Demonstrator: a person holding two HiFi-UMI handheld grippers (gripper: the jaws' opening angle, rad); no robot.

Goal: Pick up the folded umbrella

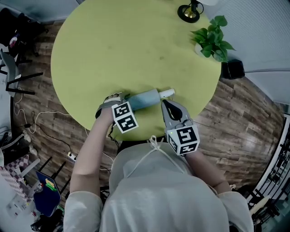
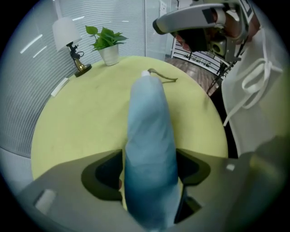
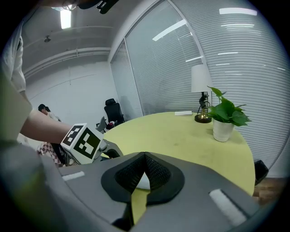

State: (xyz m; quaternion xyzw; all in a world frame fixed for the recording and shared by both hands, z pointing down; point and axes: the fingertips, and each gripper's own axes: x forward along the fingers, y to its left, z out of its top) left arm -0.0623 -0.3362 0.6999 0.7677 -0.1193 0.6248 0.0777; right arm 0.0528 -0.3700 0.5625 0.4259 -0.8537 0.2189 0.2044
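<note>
The folded umbrella (image 1: 146, 98), in a light blue sleeve with a white handle end (image 1: 167, 94), lies near the front edge of the round yellow-green table (image 1: 113, 50). My left gripper (image 1: 118, 100) points down over the umbrella's left end. In the left gripper view the umbrella (image 2: 148, 122) runs lengthwise between the jaws of the left gripper (image 2: 149, 156), which stand wide on either side of it. My right gripper (image 1: 164, 103) hovers just in front of the handle end with nothing in it. In its own view the right gripper (image 3: 145, 155) has its tips together.
A small table lamp (image 1: 189, 12) and a potted plant (image 1: 212, 41) stand at the table's far right edge. A black box (image 1: 232, 69) sits on the wooden floor beside the table. Cables (image 1: 43, 118) trail on the floor at left.
</note>
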